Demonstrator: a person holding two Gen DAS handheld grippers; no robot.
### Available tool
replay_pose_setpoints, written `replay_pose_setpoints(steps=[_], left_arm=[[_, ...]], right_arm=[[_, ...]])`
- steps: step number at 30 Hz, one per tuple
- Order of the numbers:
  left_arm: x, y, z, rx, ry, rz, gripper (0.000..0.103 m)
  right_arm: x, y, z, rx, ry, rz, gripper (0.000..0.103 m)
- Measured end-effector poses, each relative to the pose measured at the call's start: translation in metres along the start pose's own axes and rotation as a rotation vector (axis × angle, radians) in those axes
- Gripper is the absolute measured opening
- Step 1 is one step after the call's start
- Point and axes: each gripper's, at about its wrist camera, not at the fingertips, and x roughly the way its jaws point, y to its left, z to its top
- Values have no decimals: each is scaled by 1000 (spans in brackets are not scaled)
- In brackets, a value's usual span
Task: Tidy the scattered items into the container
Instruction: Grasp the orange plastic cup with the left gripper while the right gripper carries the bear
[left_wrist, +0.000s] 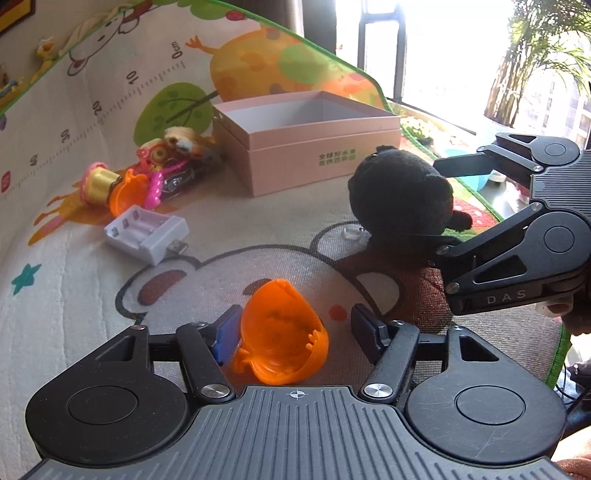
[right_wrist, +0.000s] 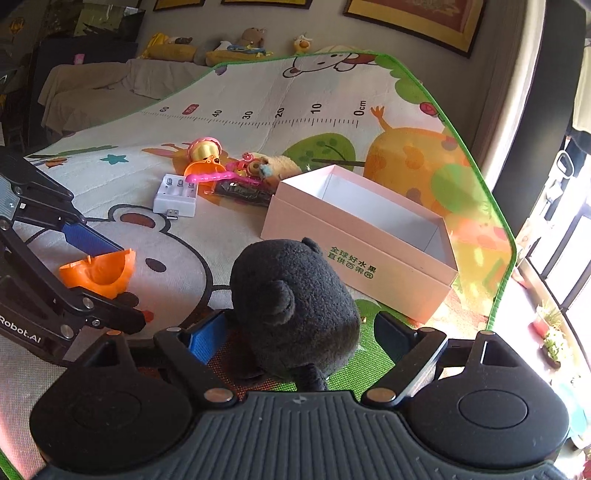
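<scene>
We see the left tool spread wide around an orange plastic shell that lies on the play mat; the blue-padded finger sits just against the shell's side, while the opposite finger stands clear of it, so nothing is gripped. Our right tool is likewise released, its fingers parted on either side of a black plush toy resting on the mat, with a gap visible on the right side and the blue pad close to the plush on the other. The open pink box stands just beyond the plush. Farther off on the mat lie a white battery charger and, near the box's far corner, a cluster of small toys, including a second orange piece.
</scene>
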Motion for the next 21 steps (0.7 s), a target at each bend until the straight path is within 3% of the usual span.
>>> replay_pose_setpoints(steps=[2,3,10,21], left_arm=[[-2,-2,0,6,0,-5,50],[-3,-2,0,5,1,-4,49],[-13,-3,-1,-13,-5,4,49],[-32,-23,15,40,-80,-11,49]], right_arm=[[7,0,3,-6,13,20,77],[10,0,4,-3,26,36,66],[-4,-1,6,0,16,58,63],[-78,-19,-1,20,-44,16,63]])
